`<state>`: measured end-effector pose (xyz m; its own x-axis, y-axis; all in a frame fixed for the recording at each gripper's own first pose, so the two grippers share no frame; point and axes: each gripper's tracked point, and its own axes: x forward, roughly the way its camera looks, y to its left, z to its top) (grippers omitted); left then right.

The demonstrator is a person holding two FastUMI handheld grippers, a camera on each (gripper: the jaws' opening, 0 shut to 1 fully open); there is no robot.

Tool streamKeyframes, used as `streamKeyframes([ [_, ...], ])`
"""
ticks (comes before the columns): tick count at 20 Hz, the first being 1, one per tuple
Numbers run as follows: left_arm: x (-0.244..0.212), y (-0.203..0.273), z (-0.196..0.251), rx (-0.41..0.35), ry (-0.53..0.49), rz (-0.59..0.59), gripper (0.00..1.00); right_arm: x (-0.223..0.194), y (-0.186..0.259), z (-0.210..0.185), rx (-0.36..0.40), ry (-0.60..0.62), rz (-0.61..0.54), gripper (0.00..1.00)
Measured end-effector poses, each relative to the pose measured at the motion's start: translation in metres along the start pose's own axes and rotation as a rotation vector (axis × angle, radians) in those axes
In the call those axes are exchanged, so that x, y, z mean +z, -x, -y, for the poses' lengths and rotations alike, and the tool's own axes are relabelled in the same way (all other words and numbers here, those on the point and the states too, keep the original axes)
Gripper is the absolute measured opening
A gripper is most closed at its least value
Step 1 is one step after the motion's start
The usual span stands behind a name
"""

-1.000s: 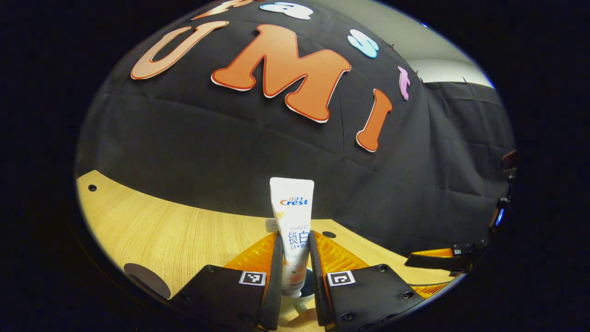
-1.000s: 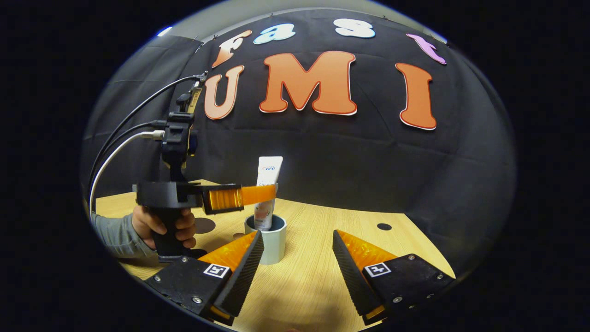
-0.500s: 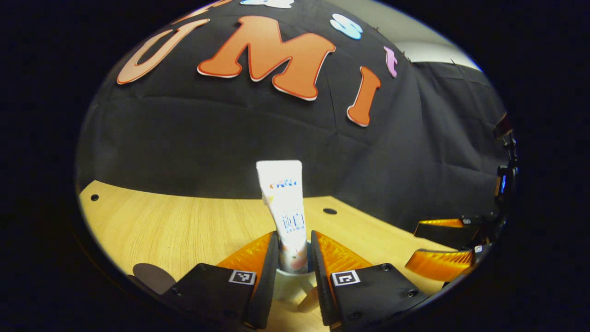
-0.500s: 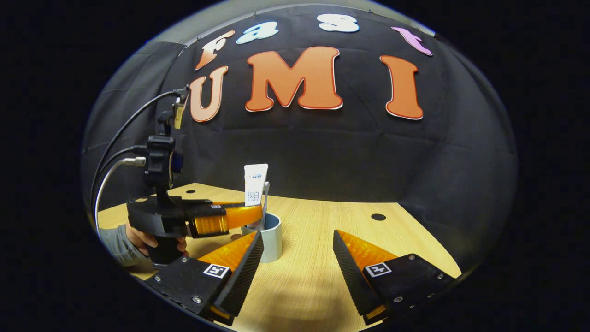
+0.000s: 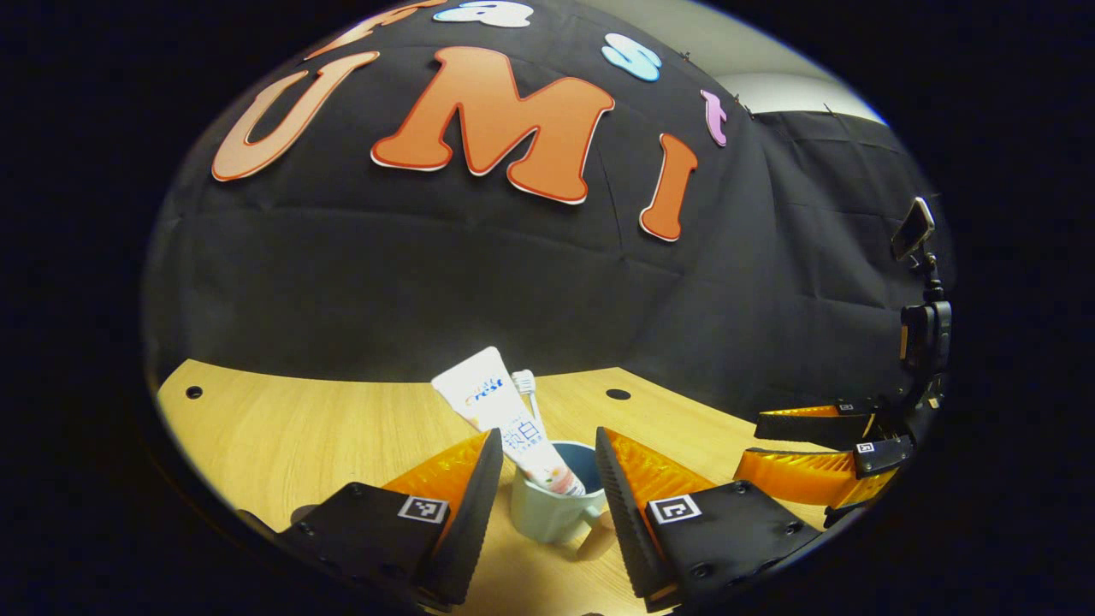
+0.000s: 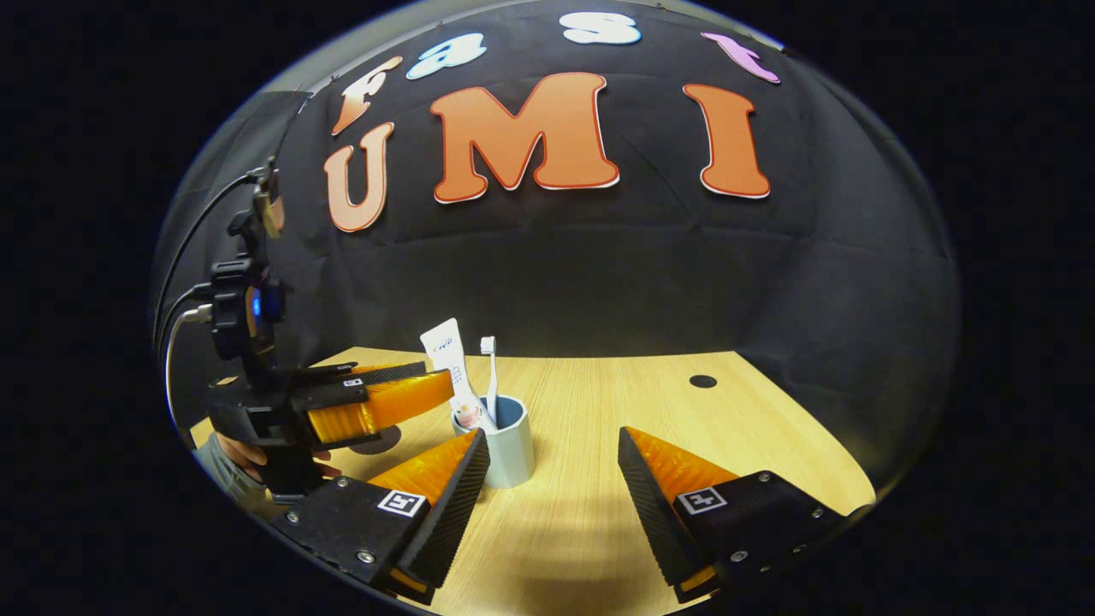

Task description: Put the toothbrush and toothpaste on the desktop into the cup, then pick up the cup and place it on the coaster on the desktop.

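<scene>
Light wood desktop (image 6: pixel 599 479) in a booth, black cloth wall behind. Cup (image 6: pixel 508 445) stands upright on it. Toothpaste (image 5: pixel 509 419) sits in the cup, long axis tilted, flat end up-left; toothbrush (image 6: pixel 490 376) near upright beside it, head up. Dark coaster (image 6: pixel 376 441) left of the cup, partly hidden by left gripper (image 5: pixel 541 475), fingers apart, empty, flanking the cup. Right gripper (image 6: pixel 554 479) wide, empty.

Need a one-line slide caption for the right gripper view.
Toothpaste and toothbrush stand in the cup; left gripper open beside it, right gripper open.
</scene>
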<state>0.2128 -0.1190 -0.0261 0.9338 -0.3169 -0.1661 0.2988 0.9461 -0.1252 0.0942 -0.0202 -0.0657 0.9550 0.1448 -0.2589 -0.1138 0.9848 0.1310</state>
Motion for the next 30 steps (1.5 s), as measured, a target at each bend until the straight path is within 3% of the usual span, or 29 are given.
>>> streamKeyframes([
  [3, 0.000, 0.022, -0.019, 0.033, 0.013, -0.006, 0.82, 0.001, -0.004, -0.023, 0.025, -0.041, -0.042, 0.91],
  [6, -0.008, 0.050, -0.042, 0.099, 0.015, -0.042, 0.87, 0.001, -0.012, -0.044, 0.033, -0.044, -0.084, 0.90],
  [7, -0.010, 0.056, -0.052, 0.123, 0.015, -0.048, 0.98, 0.001, -0.015, -0.049, 0.032, -0.042, -0.098, 0.90],
  [8, -0.007, 0.067, -0.059, 0.146, 0.012, -0.043, 1.00, 0.001, -0.019, -0.054, 0.029, -0.040, -0.112, 0.91],
  [15, 0.020, 0.124, -0.108, 0.289, -0.098, 0.036, 0.99, -0.006, -0.043, -0.060, -0.081, -0.006, -0.260, 0.91],
  [19, 0.033, 0.147, -0.121, 0.317, -0.136, 0.110, 0.99, -0.012, -0.054, -0.053, -0.138, 0.018, -0.345, 0.91],
  [23, 0.024, 0.156, -0.138, 0.329, -0.114, 0.174, 0.99, -0.019, -0.062, -0.061, -0.124, -0.007, -0.431, 0.90],
  [26, 0.015, 0.156, -0.153, 0.322, -0.034, 0.214, 0.99, -0.028, -0.067, -0.058, -0.152, 0.060, -0.496, 0.90],
  [30, 0.010, 0.164, -0.185, 0.384, 0.037, 0.241, 0.99, -0.034, -0.070, -0.060, -0.150, 0.047, -0.595, 0.88],
])
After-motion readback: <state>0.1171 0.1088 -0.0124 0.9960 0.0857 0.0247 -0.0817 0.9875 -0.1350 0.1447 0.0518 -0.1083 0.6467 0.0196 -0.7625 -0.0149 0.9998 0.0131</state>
